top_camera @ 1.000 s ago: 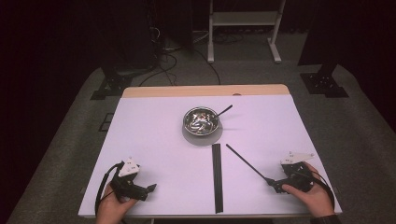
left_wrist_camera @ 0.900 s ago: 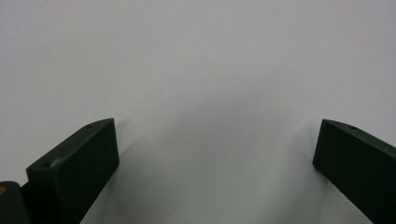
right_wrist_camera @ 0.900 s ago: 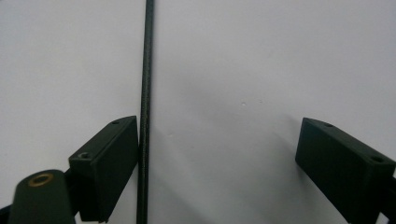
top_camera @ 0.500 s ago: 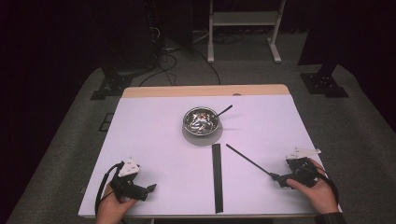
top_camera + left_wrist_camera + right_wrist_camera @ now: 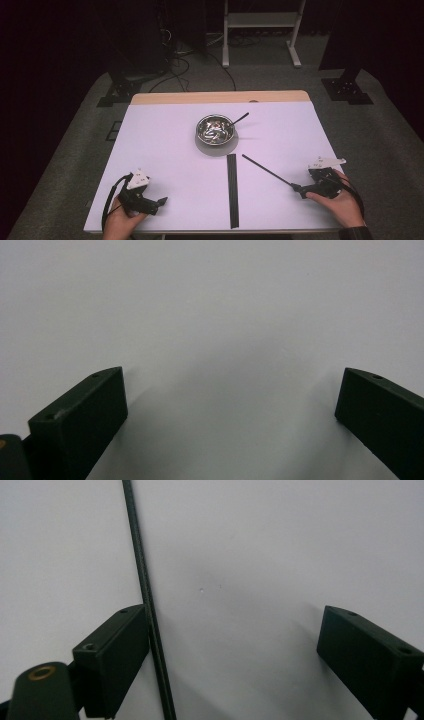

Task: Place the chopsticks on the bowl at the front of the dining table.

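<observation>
Dark floor and black stands surrounded a white table (image 5: 165, 150) with a pale wooden strip along its far edge. Near the table's middle, toward the far side, a metal bowl (image 5: 216, 129) was set on a grey round mat (image 5: 216, 146); its contents were too small to be identified, though a dark handle (image 5: 240, 118), possibly a spoon's, was seen leaning out over the rim on the bowl's right. Just on the near side of the bowl, a strip of black tape (image 5: 232, 189) was laid straight toward the near edge of the table. To the right of the tape, a thin black rod (image 5: 266, 171) was lying at a slant, its far end pointing back toward the bowl.

Well to the near left of the bowl, the left gripper (image 5: 159, 201) was held low over the table in the left hand (image 5: 120, 225). In the left gripper view its jaws were spread wide apart over bare white surface, with nothing between them.

Well to the near right of the bowl, the right gripper (image 5: 296, 188) was held in the right hand (image 5: 342, 207) at the rod's near end. In the right gripper view its jaws were likewise spread wide, and the rod (image 5: 145, 595) was seen running along the inner face of the jaw at the left of that view, close against it but not pinched.
</observation>
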Action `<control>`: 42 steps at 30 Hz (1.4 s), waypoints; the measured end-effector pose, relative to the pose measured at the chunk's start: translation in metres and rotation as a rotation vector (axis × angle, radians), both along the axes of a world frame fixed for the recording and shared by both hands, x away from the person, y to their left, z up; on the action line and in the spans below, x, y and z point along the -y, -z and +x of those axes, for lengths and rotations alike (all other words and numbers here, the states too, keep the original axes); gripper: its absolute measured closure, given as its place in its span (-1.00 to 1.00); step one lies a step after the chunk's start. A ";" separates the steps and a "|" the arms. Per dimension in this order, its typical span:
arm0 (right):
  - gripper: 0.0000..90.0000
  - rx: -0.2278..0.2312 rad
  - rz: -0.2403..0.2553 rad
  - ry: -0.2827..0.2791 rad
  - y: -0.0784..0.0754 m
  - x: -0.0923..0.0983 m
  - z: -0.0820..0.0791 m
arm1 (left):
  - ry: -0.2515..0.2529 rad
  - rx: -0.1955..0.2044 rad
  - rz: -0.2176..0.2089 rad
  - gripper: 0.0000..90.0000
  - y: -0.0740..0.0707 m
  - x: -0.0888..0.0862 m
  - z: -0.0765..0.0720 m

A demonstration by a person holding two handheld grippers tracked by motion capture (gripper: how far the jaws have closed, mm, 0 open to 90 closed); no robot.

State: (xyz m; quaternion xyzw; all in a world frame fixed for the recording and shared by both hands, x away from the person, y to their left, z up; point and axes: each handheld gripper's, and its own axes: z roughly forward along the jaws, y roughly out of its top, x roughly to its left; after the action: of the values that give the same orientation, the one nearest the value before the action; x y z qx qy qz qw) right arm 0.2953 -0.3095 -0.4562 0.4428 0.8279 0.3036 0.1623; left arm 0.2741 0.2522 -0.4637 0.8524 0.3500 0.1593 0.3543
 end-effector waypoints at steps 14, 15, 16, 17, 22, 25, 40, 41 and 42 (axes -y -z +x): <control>-0.55 0.026 0.028 -0.035 -0.005 -0.007 0.004 | 0.000 0.000 0.000 -1.00 0.000 0.000 0.000; -0.54 0.027 0.032 -0.035 -0.005 -0.008 0.004 | -0.001 0.000 -0.001 -1.00 0.000 0.000 0.000; -0.52 0.026 0.034 -0.040 -0.005 -0.008 0.004 | 0.000 0.000 -0.001 -1.00 0.000 0.000 0.000; -0.50 0.023 0.039 -0.041 -0.006 -0.009 0.005 | 0.000 0.000 -0.001 -1.00 0.000 0.000 0.000; -0.38 0.021 0.058 -0.053 -0.007 -0.010 0.006 | 0.000 -0.001 0.000 -1.00 0.000 0.000 0.000; -0.31 0.019 0.070 -0.058 -0.007 -0.011 0.006 | -0.001 0.000 -0.001 -1.00 0.000 0.000 0.000; 0.06 0.024 0.078 -0.130 -0.011 -0.031 0.015 | -0.001 0.000 -0.001 -1.00 0.000 0.000 0.000; 0.06 0.025 0.077 -0.133 -0.011 -0.032 0.016 | -0.001 0.000 -0.001 -1.00 0.000 0.000 0.000; 0.07 0.023 0.077 -0.132 -0.011 -0.033 0.016 | 0.000 0.000 0.000 -1.00 0.000 0.000 0.000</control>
State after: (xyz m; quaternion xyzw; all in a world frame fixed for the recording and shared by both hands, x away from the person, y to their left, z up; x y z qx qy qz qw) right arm 0.3116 -0.2763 -0.4453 0.3897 0.8410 0.3504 0.1343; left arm 0.2741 0.2522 -0.4637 0.8523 0.3501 0.1594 0.3543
